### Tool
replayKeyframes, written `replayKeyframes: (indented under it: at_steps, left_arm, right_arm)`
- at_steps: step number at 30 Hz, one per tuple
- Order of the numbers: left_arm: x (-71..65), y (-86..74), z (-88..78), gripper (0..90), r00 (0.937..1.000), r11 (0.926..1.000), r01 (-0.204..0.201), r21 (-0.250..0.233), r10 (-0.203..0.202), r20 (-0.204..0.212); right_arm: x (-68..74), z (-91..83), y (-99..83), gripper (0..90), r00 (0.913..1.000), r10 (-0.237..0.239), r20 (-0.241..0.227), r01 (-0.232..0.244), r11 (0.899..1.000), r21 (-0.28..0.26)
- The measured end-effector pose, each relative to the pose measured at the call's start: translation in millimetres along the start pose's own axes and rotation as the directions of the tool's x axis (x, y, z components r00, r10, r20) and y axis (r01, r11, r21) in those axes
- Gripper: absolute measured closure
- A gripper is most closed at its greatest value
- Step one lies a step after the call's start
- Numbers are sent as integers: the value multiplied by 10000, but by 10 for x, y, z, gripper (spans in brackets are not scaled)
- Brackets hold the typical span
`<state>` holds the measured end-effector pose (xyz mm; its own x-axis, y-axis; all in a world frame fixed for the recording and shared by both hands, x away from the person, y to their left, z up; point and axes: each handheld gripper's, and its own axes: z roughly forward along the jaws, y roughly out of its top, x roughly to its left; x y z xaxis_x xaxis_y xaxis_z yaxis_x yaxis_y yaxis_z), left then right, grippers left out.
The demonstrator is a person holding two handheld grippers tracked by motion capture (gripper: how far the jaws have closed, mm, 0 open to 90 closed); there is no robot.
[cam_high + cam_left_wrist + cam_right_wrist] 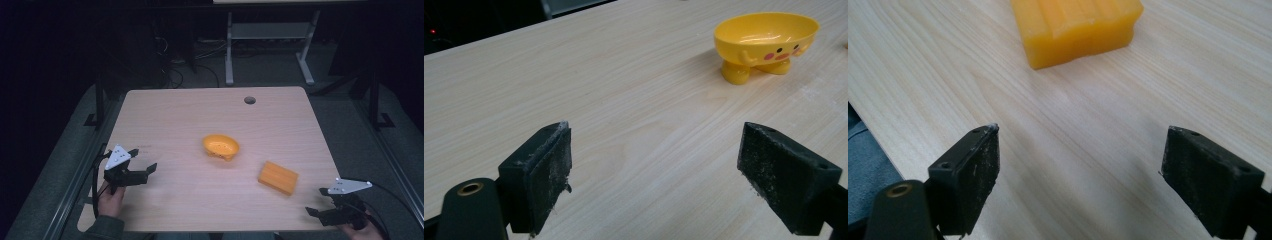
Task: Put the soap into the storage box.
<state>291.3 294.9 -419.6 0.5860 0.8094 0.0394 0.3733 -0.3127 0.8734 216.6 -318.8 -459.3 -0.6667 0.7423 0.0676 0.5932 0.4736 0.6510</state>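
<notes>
A: Since both grippers are spread with nothing held, which goes first?
B: Right gripper (327, 202). Soap (278, 177) lies just ahead of it, up-left, long axis slanting across its jaws.
A: Left gripper (142, 167)?
B: Well apart from soap; dish (221, 146) sits mid-table, nearer it.

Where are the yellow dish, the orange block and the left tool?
yellow dish (769, 31), left gripper view, on its inner bowl.
orange block (278, 177), high view, on its top face.
left tool (145, 161), high view, midway between its fingertips.
</notes>
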Motion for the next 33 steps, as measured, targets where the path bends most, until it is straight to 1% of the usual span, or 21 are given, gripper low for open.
replayKeyframes:
  at_steps: [2, 3, 4, 5, 10, 13, 14, 15, 18, 22, 26, 28, 32, 33]
  left_arm:
    - [6, 0, -4, 134, 10000, 10000, -11, -9, 11, -30]
    - [6, -1, -6, 134, 10000, 10000, 8, -9, -8, -34]
    - [6, -2, -5, 134, 10000, 10000, 19, -27, -19, -10]
    - [8, 0, -6, 134, 10000, 10000, -34, 14, 34, -8]
    - [3, 1, -6, 134, 10000, 10000, -49, 7, 49, -12]
    - [6, -1, -4, 134, 10000, 10000, 36, -35, -36, -3]
    - [8, 0, -8, 134, 10000, 10000, -6, -27, 6, -13]
    - [7, 0, -8, 134, 10000, 10000, -1, -44, 1, -17]
    - [6, 1, -6, 134, 10000, 10000, -14, -19, 14, 4]
    - [6, 2, -9, 134, 10000, 10000, -12, -47, 12, 5]
    - [11, 1, -13, 134, 10000, 10000, 45, -73, -45, -4]
    - [14, 2, -14, 134, 10000, 10000, 50, -52, -50, -6]
    - [12, 2, -14, 134, 10000, 10000, 42, -76, -42, -1]
    - [12, 2, -15, 134, 10000, 10000, 52, -73, -52, 1]
  right_arm:
    - [6, -18, 38, 150, 9999, 73, -75, -73, 10000, 14]
    - [3, -25, 87, 149, 9999, -126, -78, 126, 9999, -5]
    - [2, -25, 115, 149, 9998, -194, -88, 194, 9998, 45]
    - [2, -25, 115, 149, 9998, -194, -88, 194, 9998, 45]
    - [0, 4, 227, 149, 9985, -503, -202, 507, 9985, 194]
    - [-11, 27, 288, 149, 9979, -575, -283, 584, 9978, 299]
    - [-13, 32, 316, 149, 9978, -588, -309, 599, 9976, 335]
    - [-15, 30, 353, 149, 9971, -696, -308, 708, 9967, 401]
    - [-15, 31, 415, 149, 9965, -759, -358, 775, 9959, 471]
    - [-16, 38, 513, 149, 9942, -998, -395, 1020, 9931, 586]
    - [-18, 49, 590, 148, 9937, -1029, -443, 1058, 9920, 686]
    - [-21, 60, 621, 149, 9924, -1126, -487, 1158, 9909, 687]
    - [-19, 84, 681, 149, 9916, -1174, -549, 1217, 9891, 833]
    - [-20, 95, 698, 148, 9905, -1257, -550, 1300, 9879, 843]
